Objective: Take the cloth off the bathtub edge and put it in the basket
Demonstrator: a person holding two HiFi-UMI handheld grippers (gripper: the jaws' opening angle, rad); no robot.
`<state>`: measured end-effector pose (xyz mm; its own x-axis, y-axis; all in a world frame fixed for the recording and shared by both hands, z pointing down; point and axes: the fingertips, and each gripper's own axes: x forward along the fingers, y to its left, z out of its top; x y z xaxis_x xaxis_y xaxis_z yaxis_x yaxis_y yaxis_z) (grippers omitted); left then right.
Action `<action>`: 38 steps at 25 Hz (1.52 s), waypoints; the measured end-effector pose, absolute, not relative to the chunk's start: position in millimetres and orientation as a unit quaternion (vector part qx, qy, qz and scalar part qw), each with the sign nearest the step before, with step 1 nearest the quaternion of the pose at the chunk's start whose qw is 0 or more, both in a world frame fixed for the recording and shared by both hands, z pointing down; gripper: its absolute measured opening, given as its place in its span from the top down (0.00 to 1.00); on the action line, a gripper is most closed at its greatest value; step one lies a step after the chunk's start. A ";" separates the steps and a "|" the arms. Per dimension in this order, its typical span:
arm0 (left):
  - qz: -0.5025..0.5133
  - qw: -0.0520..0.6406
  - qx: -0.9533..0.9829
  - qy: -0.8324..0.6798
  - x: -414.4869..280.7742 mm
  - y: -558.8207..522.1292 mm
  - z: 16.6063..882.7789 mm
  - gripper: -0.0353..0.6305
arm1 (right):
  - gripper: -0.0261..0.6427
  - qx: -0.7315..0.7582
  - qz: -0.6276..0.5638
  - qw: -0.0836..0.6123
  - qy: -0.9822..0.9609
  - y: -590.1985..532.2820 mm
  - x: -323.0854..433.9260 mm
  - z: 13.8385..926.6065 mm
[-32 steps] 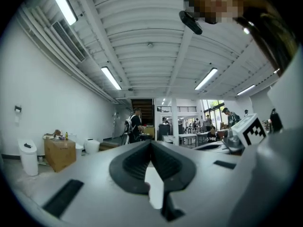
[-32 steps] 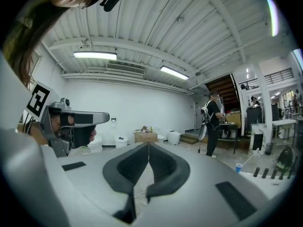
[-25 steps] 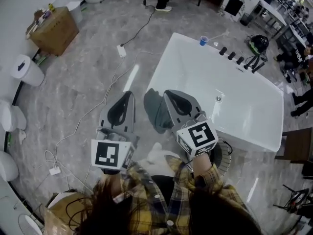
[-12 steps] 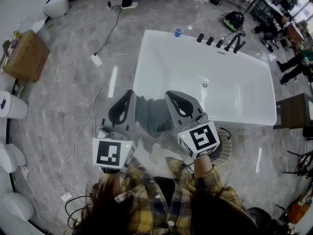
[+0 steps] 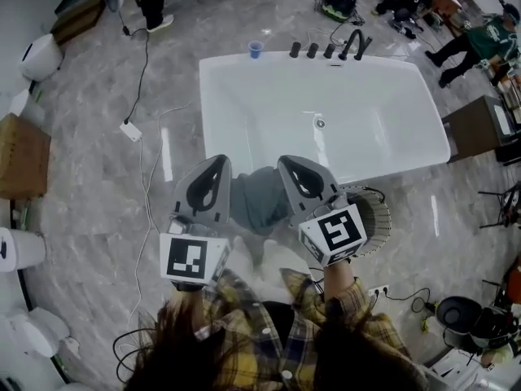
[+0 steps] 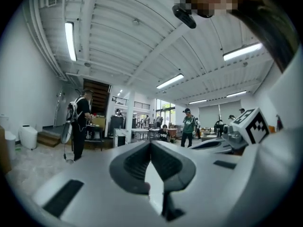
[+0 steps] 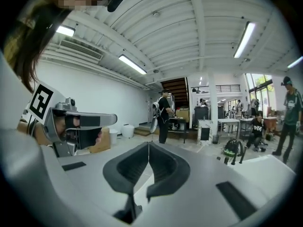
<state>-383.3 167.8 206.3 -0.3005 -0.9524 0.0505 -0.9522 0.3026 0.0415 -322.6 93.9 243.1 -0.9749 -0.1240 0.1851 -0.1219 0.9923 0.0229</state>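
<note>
A grey cloth (image 5: 259,199) hangs over the near edge of the white bathtub (image 5: 391,112). My left gripper (image 5: 216,164) is held just left of the cloth and my right gripper (image 5: 288,164) just right of it, both above it and empty. Each one's jaws are shut: in the left gripper view the left gripper (image 6: 151,144) points out across the room, and in the right gripper view the right gripper (image 7: 148,144) does the same. A round mesh basket (image 5: 376,218) stands on the floor by the tub's near right side, partly hidden behind my right gripper.
A blue cup (image 5: 256,49) and black taps (image 5: 326,50) stand on the tub's far rim. Cables (image 5: 146,161) run over the marble floor at left, near a cardboard box (image 5: 18,155). People (image 5: 476,37) are at the back right. A side table (image 5: 480,129) stands right of the tub.
The view has swung so that the bathtub now lies square ahead and the basket shows more fully. Both grippers keep their place either side of the cloth, still shut.
</note>
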 end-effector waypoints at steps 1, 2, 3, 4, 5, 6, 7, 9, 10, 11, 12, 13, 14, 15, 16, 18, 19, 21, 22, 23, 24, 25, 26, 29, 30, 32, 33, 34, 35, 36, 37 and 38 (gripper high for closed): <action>-0.001 0.035 0.596 -0.802 -382.9 165.4 208.9 0.92 | 0.94 0.068 -0.004 0.096 -0.993 92.8 -321.1 245.2; 0.001 0.039 0.600 -0.799 -382.7 163.5 212.3 0.92 | 0.94 0.073 -0.004 0.098 -0.992 92.4 -319.8 247.9; 0.002 0.042 0.603 -0.797 -382.8 161.8 215.9 0.92 | 0.94 0.076 -0.004 0.101 -0.992 92.1 -319.0 250.8; 0.003 0.045 0.606 -0.795 -383.2 159.9 219.2 0.92 | 0.94 0.078 -0.004 0.102 -0.992 91.7 -318.8 253.1; 0.004 0.048 0.608 -0.793 -383.8 157.8 222.1 0.92 | 0.94 0.080 -0.004 0.104 -0.991 91.0 -319.3 254.8; 0.005 0.049 0.611 -0.790 -384.0 155.7 224.5 0.92 | 0.94 0.081 -0.006 0.106 -0.991 90.2 -319.9 256.0; 0.006 0.051 0.614 -0.788 -383.6 153.8 227.3 0.92 | 0.94 0.083 -0.008 0.107 -0.991 89.4 -320.2 257.3; 0.009 0.055 0.622 -0.781 -381.3 150.8 234.5 0.92 | 0.94 0.088 -0.012 0.112 -0.990 87.8 -319.4 261.9; 0.011 0.056 0.625 -0.778 -380.7 149.5 238.5 0.92 | 0.94 0.090 -0.013 0.115 -0.989 87.0 -319.1 264.7; 0.015 0.055 0.629 -0.775 -381.2 148.3 242.9 0.92 | 0.94 0.092 -0.012 0.117 -0.989 86.3 -319.2 267.4; 0.021 0.052 0.633 -0.772 -382.6 146.9 247.6 0.92 | 0.94 0.094 -0.011 0.119 -0.988 85.4 -319.8 269.9; 0.026 0.049 0.637 -0.769 -383.9 145.2 252.3 0.92 | 0.94 0.096 -0.009 0.120 -0.988 84.3 -320.7 272.4; 0.028 0.050 0.641 -0.766 -384.5 142.7 256.1 0.92 | 0.94 0.098 -0.007 0.121 -0.988 83.1 -321.5 275.2; 0.028 0.055 0.644 -0.763 -384.0 140.1 259.3 0.92 | 0.94 0.099 -0.004 0.123 -0.987 82.2 -322.2 278.7; 0.028 0.063 0.646 -0.760 -382.6 137.8 263.3 0.92 | 0.94 0.099 -0.002 0.125 -0.987 81.9 -322.7 283.2; 0.040 0.072 0.654 -0.752 -379.0 134.2 276.6 0.92 | 0.94 0.097 -0.005 0.132 -0.986 82.9 -323.4 295.7; 0.052 0.071 0.660 -0.746 -377.1 132.7 285.5 0.92 | 0.94 0.096 -0.011 0.139 -0.986 83.2 -323.5 303.9; 0.070 0.076 0.667 -0.738 -374.6 130.2 305.8 0.92 | 0.94 0.096 -0.018 0.157 -0.983 81.7 -324.2 324.2; 0.075 0.082 0.668 -0.736 -374.4 129.4 316.4 0.92 | 0.94 0.096 -0.015 0.165 -0.982 79.9 -324.7 335.4; 0.079 0.089 0.667 -0.735 -374.4 128.4 326.2 0.92 | 0.94 0.096 -0.010 0.171 -0.981 78.0 -325.3 346.2; 0.082 0.095 0.666 -0.735 -374.5 127.1 335.1 0.92 | 0.94 0.097 -0.004 0.176 -0.980 75.8 -326.0 356.1; 0.085 0.100 0.665 -0.735 -374.8 125.5 344.1 0.92 | 0.94 0.098 0.002 0.180 -0.979 73.7 -327.0 365.6; 0.089 0.104 0.665 -0.734 -375.4 123.7 354.2 0.92 | 0.94 0.099 0.009 0.185 -0.978 71.6 -328.2 375.7; 0.097 0.120 0.664 -0.732 -378.0 119.0 388.0 0.92 | 0.94 0.092 0.039 0.201 -0.974 67.3 -330.7 414.8; 0.097 0.128 0.663 -0.731 -378.0 119.1 399.8 0.92 | 0.94 0.089 0.048 0.209 -0.973 66.6 -330.0 430.3; 0.099 0.146 0.660 -0.730 -377.9 119.9 423.9 0.92 | 0.94 0.083 0.064 0.228 -0.968 65.0 -327.8 460.4; 0.102 0.155 0.659 -0.729 -377.8 119.9 436.1 0.92 | 0.94 0.081 0.070 0.238 -0.965 64.0 -326.5 474.4; 0.106 0.164 0.657 -0.728 -377.3 119.8 448.4 0.92 | 0.94 0.080 0.076 0.247 -0.963 63.3 -325.0 487.7; 0.110 0.172 0.656 -0.727 -376.4 119.5 460.7 0.92 | 0.94 0.080 0.081 0.253 -0.961 62.8 -322.9 500.3; 0.112 0.180 0.654 -0.726 -375.3 119.3 472.6 0.92 | 0.93 0.082 0.085 0.259 -0.959 62.3 -320.6 512.5; 0.114 0.188 0.653 -0.725 -374.5 118.9 483.7 0.92 | 0.94 0.084 0.088 0.263 -0.957 61.5 -318.6 523.7; 0.116 0.195 0.651 -0.724 -374.0 118.7 494.0 0.92 | 0.93 0.086 0.090 0.265 -0.956 60.4 -317.5 533.8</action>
